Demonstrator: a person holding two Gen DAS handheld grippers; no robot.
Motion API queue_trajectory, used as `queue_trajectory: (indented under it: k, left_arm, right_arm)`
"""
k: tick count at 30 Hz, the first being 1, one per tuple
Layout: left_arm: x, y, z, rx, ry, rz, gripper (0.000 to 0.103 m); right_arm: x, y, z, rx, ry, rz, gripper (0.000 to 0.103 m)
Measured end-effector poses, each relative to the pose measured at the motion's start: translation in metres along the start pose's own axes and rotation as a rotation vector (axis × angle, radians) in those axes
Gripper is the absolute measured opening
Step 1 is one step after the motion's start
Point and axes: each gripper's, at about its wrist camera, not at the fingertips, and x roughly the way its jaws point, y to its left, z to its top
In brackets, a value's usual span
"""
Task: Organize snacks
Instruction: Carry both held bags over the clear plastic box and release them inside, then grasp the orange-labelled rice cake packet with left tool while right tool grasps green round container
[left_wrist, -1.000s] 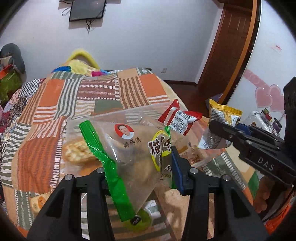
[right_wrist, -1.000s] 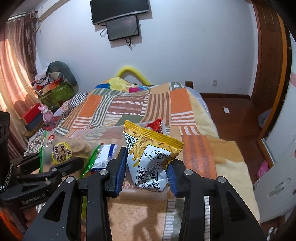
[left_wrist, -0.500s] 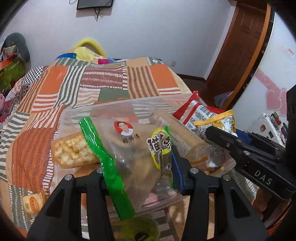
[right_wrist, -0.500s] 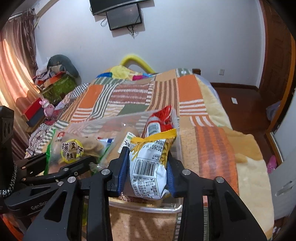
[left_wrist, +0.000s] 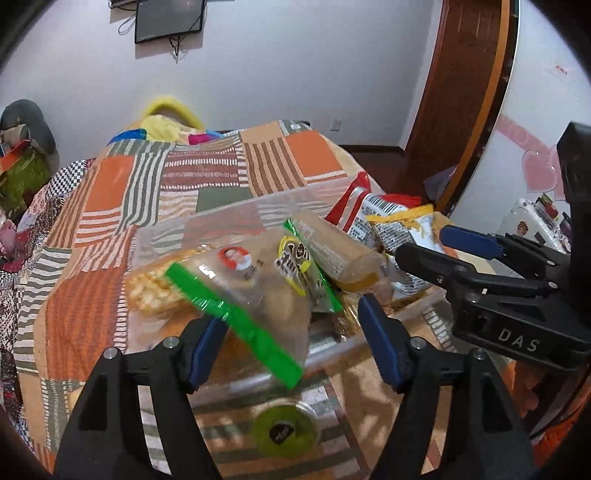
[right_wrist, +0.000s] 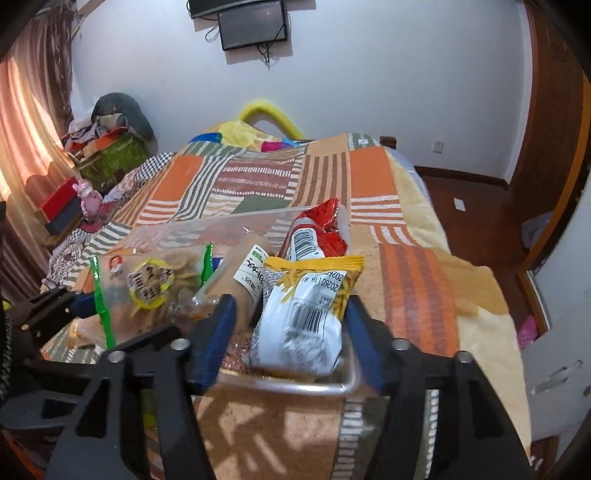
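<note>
Left gripper (left_wrist: 291, 341) jaws apart, clear green-striped snack bag (left_wrist: 251, 284) lying loose between them over the near rim of the clear bin (left_wrist: 221, 225). Right gripper (right_wrist: 290, 341) jaws also apart, yellow-white chip bag (right_wrist: 306, 317) resting inside the bin's near corner, red packet (right_wrist: 317, 232) behind it. Bin sits on patchwork bedspread (right_wrist: 258, 177).
</note>
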Motion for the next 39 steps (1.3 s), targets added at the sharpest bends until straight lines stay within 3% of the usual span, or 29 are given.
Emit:
queue_trajectory:
  k: [7, 13, 19, 25, 29, 37, 39]
  left_arm:
    - [-0.053, 0.013, -0.007, -0.005, -0.076, 0.022, 0.072]
    - [-0.095, 0.043, -0.017, -0.019, -0.133, 0.077, 0.085]
    - [-0.107, 0.094, -0.036, -0.017, -0.105, 0.173, 0.087]
    - [-0.082, 0.149, -0.071, -0.053, -0.001, 0.198, 0.088]
    - [-0.052, 0.178, -0.088, -0.082, 0.062, 0.172, 0.088]
    - [0.008, 0.199, -0.102, -0.048, 0.161, 0.134, 0.087]
    - [0.015, 0.197, -0.105, -0.033, 0.161, 0.130, 0.079]
  right_arm:
    - [-0.028, -0.002, 0.001, 0.006, -0.047, 0.027, 0.065]
    - [-0.048, 0.013, -0.002, -0.007, -0.082, 0.063, 0.067]
    - [-0.047, 0.038, -0.014, -0.021, -0.066, 0.113, 0.067]
    - [-0.028, 0.066, -0.030, -0.038, -0.005, 0.140, 0.067]
    - [-0.008, 0.080, -0.042, -0.031, 0.064, 0.149, 0.067]
    - [0.027, 0.100, -0.056, -0.029, 0.176, 0.143, 0.067]
    - [0.033, 0.104, -0.059, -0.043, 0.190, 0.135, 0.067]
